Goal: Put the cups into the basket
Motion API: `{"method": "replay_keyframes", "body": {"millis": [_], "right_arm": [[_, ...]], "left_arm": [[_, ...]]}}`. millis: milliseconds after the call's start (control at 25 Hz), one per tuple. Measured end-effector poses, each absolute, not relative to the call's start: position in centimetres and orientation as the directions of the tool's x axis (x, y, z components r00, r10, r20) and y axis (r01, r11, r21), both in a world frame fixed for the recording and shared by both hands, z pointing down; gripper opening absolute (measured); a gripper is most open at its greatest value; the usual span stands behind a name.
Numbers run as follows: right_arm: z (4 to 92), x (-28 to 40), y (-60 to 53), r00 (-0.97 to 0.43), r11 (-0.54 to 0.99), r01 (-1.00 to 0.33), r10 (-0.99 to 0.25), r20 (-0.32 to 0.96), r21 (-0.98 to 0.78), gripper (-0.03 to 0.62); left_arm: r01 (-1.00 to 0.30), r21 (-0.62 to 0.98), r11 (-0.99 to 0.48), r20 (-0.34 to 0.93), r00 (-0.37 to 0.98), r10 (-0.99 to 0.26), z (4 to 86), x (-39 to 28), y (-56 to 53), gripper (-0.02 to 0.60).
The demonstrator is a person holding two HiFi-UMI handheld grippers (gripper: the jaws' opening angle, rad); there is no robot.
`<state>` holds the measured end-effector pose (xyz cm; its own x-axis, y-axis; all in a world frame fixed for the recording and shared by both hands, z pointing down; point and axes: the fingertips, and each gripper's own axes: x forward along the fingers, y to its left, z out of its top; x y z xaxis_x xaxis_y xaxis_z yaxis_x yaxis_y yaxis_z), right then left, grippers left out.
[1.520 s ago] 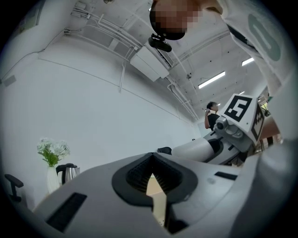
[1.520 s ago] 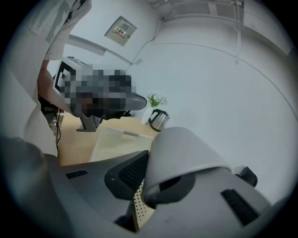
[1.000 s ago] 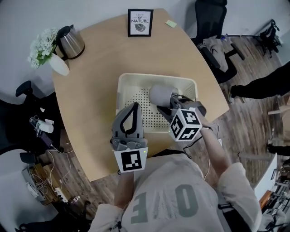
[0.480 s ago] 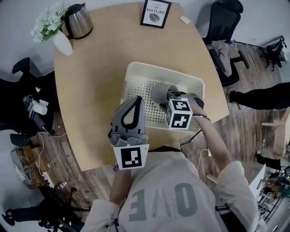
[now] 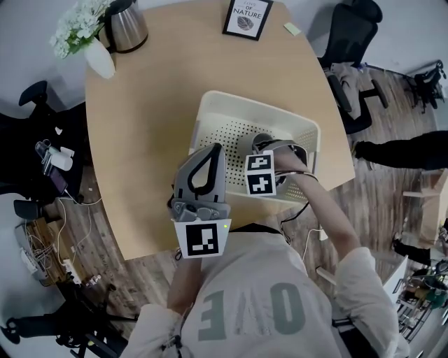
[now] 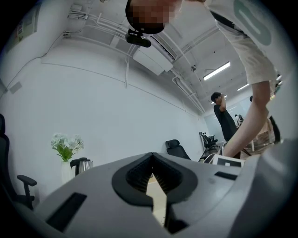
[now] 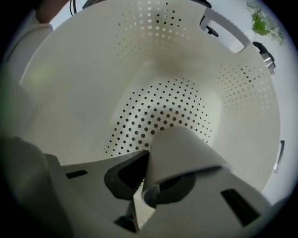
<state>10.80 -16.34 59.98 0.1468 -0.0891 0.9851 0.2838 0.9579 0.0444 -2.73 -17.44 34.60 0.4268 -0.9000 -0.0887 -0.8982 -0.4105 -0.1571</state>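
A cream perforated basket (image 5: pixel 210 115) stands on the wooden table (image 5: pixel 140 140). In the head view my right gripper (image 5: pixel 263 151) reaches down into it, with a grey cup (image 5: pixel 256 142) at its tips. The right gripper view shows that gripper (image 7: pixel 145 157) shut on the rim of the grey cup (image 7: pixel 179 151), which hangs just above the basket's holed floor (image 7: pixel 163 107). My left gripper (image 5: pixel 209 149) hovers at the basket's near left edge. In its own view the left gripper (image 6: pixel 152 161) is shut and holds nothing.
At the table's far end stand a steel kettle (image 5: pixel 126 24), a white vase of flowers (image 5: pixel 98 59), a framed print (image 5: pixel 246 17) and a yellow note (image 5: pixel 292 29). Black office chairs (image 5: pixel 346 35) and a person (image 5: pixel 406 150) are to the right.
My right gripper has carried the grey cup lower and toward the near side inside the basket. The left gripper has stayed about where it was.
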Motion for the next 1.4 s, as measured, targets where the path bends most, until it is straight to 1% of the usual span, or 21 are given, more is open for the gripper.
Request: {"method": "replay_keyframes", "body": {"millis": [200, 360, 480, 520, 600, 640, 760, 960, 1080, 1240, 1320, 1400], "right_arm": [[60.2, 10.7, -16.3, 0.160, 0.952, 0.303, -0.090, 0.983, 0.038, 0.034], [59.8, 10.3, -15.9, 0.114, 0.964, 0.267, -0.045, 0.993, 0.013, 0.034], [59.6, 10.1, -15.9, 0.086, 0.969, 0.246, -0.046, 0.995, 0.024, 0.039], [59.6, 10.1, -15.9, 0.080, 0.971, 0.236, -0.050, 0.995, 0.030, 0.050], [59.4, 9.9, -15.9, 0.060, 0.978, 0.204, -0.061, 0.996, 0.048, 0.108], [59.2, 9.6, -16.1, 0.044, 0.980, 0.188, -0.072, 0.996, 0.063, 0.124], [58.5, 8.8, -16.5, 0.014, 0.982, 0.159, -0.104, 0.994, 0.101, 0.135], [57.0, 8.7, -17.0, -0.014, 0.987, 0.107, -0.121, 0.993, 0.122, 0.144], [55.1, 8.0, -17.2, -0.082, 0.990, 0.042, -0.131, 0.988, 0.134, 0.169], [51.2, 6.5, -17.3, -0.233, 0.988, -0.068, -0.149, 0.961, 0.137, 0.206], [48.5, 5.8, -17.5, -0.320, 0.979, -0.121, -0.194, 0.927, 0.163, 0.207], [45.4, 5.2, -18.0, -0.423, 0.959, -0.191, -0.273, 0.864, 0.209, 0.206]], "left_arm": [[-0.900, -0.144, -0.412, -0.086, 0.426, -0.901, 34.9, -2.8, -17.7, 0.008], [-0.894, -0.135, -0.427, -0.096, 0.441, -0.893, 34.7, -2.5, -17.7, 0.008], [-0.895, -0.138, -0.425, -0.093, 0.439, -0.894, 34.7, -2.6, -17.7, 0.008], [-0.895, -0.139, -0.425, -0.091, 0.439, -0.894, 34.8, -2.7, -17.6, 0.008], [-0.895, -0.141, -0.423, -0.091, 0.437, -0.895, 34.7, -2.9, -17.7, 0.008], [-0.895, -0.143, -0.422, -0.093, 0.437, -0.895, 34.7, -3.0, -17.7, 0.008], [-0.892, -0.152, -0.426, -0.092, 0.442, -0.892, 34.6, -3.0, -17.8, 0.008], [-0.886, -0.152, -0.437, -0.090, 0.453, -0.887, 34.6, -2.9, -17.7, 0.008], [-0.883, -0.150, -0.444, -0.086, 0.459, -0.884, 34.7, -2.7, -17.7, 0.008], [-0.875, -0.163, -0.456, -0.093, 0.473, -0.876, 34.3, -2.0, -17.5, 0.008], [-0.870, -0.171, -0.462, -0.093, 0.481, -0.872, 34.0, -1.8, -17.3, 0.008], [-0.867, -0.176, -0.466, -0.097, 0.487, -0.868, 33.7, -1.6, -17.2, 0.008]]}}
